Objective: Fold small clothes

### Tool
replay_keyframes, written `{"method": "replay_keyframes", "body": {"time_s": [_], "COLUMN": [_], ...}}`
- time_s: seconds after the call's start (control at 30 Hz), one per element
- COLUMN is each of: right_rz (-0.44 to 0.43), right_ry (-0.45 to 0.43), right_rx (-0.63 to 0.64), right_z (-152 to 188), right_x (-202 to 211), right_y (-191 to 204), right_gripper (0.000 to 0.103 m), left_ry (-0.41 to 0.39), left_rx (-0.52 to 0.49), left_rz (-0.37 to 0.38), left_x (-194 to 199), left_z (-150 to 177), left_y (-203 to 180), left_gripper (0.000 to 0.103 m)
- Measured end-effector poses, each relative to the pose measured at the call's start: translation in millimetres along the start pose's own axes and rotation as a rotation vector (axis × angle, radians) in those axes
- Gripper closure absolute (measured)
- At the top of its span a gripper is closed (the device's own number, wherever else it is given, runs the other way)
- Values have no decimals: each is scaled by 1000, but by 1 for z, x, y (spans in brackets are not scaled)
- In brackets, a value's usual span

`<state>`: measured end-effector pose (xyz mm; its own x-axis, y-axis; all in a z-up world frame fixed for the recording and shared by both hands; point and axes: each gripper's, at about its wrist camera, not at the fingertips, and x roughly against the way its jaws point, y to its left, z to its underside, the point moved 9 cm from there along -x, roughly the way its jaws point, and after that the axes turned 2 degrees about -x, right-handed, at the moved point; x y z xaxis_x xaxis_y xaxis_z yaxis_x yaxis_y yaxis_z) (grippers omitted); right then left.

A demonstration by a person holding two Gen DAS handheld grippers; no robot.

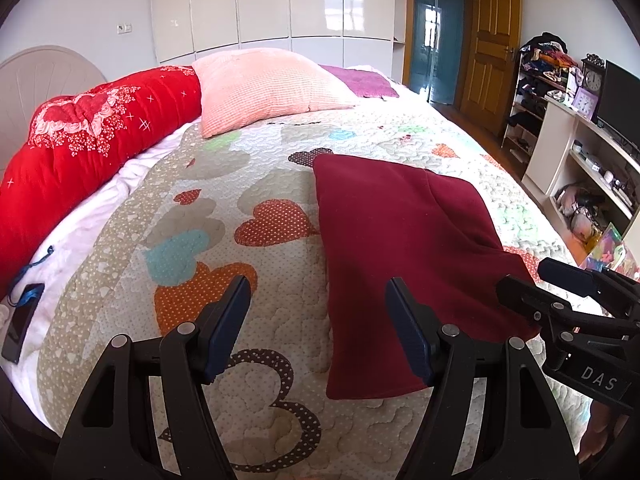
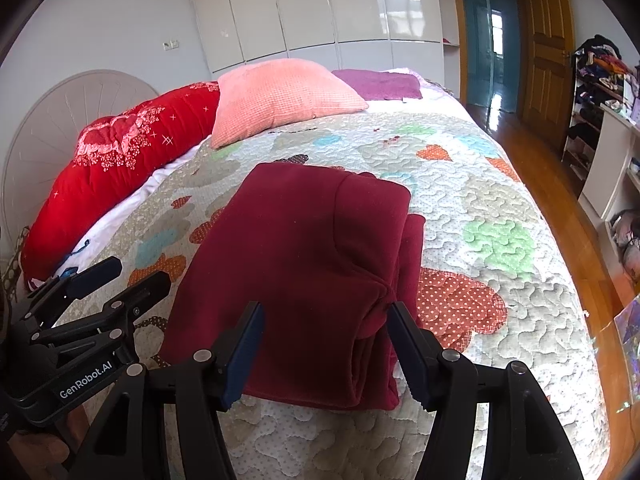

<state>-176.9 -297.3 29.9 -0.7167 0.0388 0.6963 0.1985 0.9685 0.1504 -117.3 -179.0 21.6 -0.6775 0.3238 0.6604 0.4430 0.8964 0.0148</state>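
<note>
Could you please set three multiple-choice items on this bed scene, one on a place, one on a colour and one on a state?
1. Where does the folded garment lie?
A. on the quilt
B. on the floor
C. on the pink pillow

2. What colour is the garment?
A. navy
B. maroon
C. white

3. How is the right gripper?
A. shut on the garment
B. shut on the pillow
C. open

Answers: 1 A, it rests flat on the heart-patterned quilt; 2 B, the fabric is dark red in both views; 3 C, its jaws stand apart with nothing clamped, as do the left gripper's.
</note>
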Motion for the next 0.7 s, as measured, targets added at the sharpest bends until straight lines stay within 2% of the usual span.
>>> {"method": "replay_keyframes", "body": {"time_s": [0.7], "right_rz": [-6], "right_ry": [22], "right_rx": [16], "right_z": [4], "right_x": [-7], "right_y": [4], "right_gripper": [41], "left_ry": [-8], "left_rx": [38], "left_rz": [3], "left_x": [-5], "left_z": [1], "left_y": [13], "left_gripper": [33]}}
